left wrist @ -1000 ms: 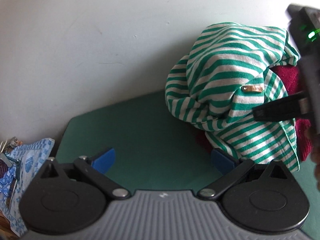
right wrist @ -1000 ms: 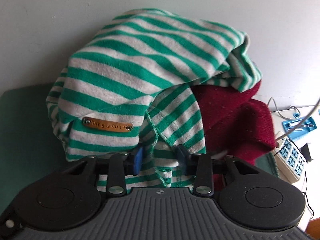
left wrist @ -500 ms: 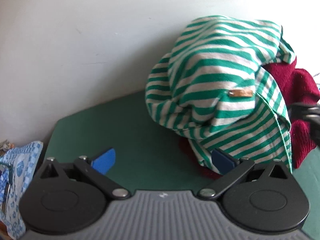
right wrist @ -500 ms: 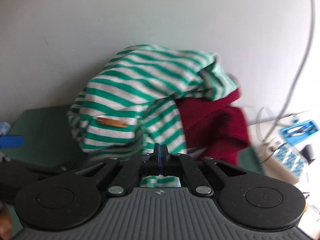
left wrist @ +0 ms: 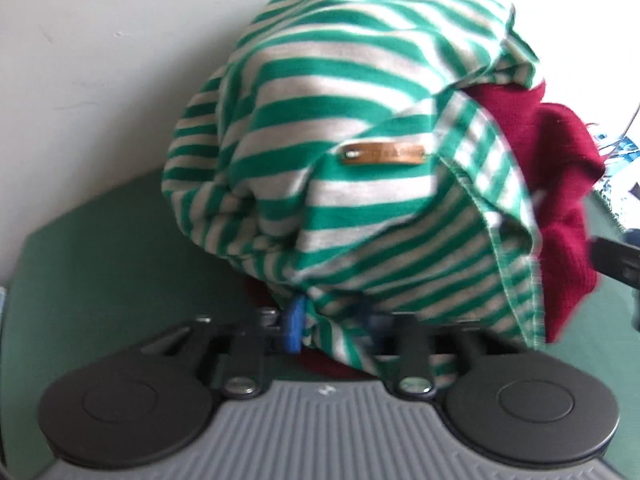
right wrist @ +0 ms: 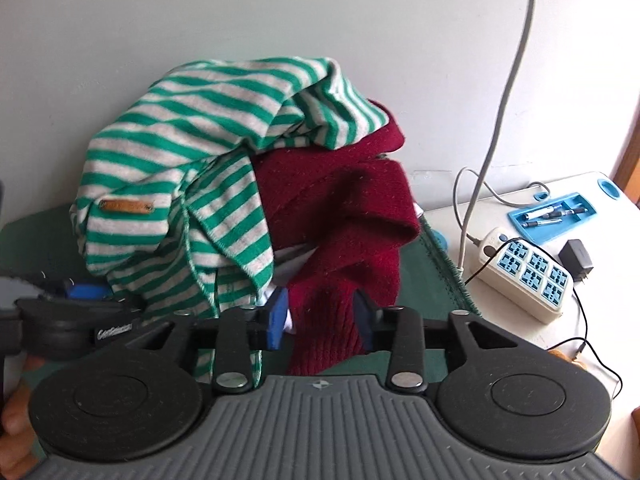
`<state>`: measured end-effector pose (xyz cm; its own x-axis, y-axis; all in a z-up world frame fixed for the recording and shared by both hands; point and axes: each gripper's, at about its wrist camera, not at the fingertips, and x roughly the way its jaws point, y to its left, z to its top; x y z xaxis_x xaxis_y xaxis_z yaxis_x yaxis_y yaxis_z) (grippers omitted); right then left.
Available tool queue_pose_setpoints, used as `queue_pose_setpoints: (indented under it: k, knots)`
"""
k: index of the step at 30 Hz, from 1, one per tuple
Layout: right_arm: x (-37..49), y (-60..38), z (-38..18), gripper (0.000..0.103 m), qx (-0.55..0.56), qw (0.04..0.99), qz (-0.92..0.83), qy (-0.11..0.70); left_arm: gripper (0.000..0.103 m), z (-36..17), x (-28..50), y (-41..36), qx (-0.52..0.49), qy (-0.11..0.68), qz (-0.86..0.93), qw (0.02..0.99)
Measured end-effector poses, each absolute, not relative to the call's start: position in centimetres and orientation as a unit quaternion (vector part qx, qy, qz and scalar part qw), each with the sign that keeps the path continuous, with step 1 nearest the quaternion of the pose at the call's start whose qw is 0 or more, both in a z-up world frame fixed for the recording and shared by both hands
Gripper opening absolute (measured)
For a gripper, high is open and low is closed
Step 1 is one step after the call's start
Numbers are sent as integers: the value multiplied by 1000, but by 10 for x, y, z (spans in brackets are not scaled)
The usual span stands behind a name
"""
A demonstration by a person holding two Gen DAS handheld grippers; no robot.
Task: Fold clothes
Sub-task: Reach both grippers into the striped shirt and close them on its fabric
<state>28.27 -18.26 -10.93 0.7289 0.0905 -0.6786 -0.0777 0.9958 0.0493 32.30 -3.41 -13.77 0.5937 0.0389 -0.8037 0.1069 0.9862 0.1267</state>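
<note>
A green mat (left wrist: 112,248) covers the table, and at its far side, against the white wall (right wrist: 200,20), sits a heap of clothes. The striped top (left wrist: 352,128) is the biggest piece, green and grey bands, draped over the heap with a small brown tag (left wrist: 383,154) on its front. Under it and spilling out toward 3 o'clock is the red knit (right wrist: 340,216), one ribbed part hanging down toward the near edge.

The left gripper (left wrist: 332,330) is at the heap's 6 o'clock edge, its fingers drawn in close with a bunch of the striped hem between them; the view is blurred, so I cannot tell whether they grip it firmly. The right gripper (right wrist: 320,318) has its fingers partly apart on either side of the hanging red knit, with blue pads beside the fabric.

At 3 o'clock, off the mat, lie a power strip (right wrist: 528,272), a blue pen tray (right wrist: 554,216) and a black plug (right wrist: 576,258); a grey cable (right wrist: 512,80) runs up the wall.
</note>
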Motion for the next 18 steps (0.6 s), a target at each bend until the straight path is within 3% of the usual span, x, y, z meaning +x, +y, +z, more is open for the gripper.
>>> queue_pose_setpoints:
  k: [4, 6, 8, 12, 13, 14, 15, 18]
  knots:
    - [292, -184, -96, 49, 44, 936, 64, 342, 2, -124, 311, -11, 34, 446, -21, 894]
    - [305, -179, -90, 67, 76, 935, 92, 334, 0, -119, 302, 3, 24, 446, -10, 895]
    - [325, -166, -90, 76, 96, 928, 119, 341, 0, -118, 294, 11, 32, 449, 6, 893]
    - [366, -123, -103, 75, 88, 912, 163, 366, 0, -117, 265, 27, 33, 458, 27, 888]
    - [371, -112, -106, 71, 76, 912, 173, 365, 0, -116, 256, 31, 35, 459, 32, 887]
    - [367, -102, -106, 32, 59, 914, 188, 353, 1, -116, 247, 36, 38, 460, 36, 887]
    - [359, -95, -103, 17, 40, 917, 199, 343, 11, -116, 237, 41, 39, 460, 38, 886]
    - [322, -96, -81, 10, 40, 921, 228, 312, 40, -116, 210, 54, 37, 456, 40, 888]
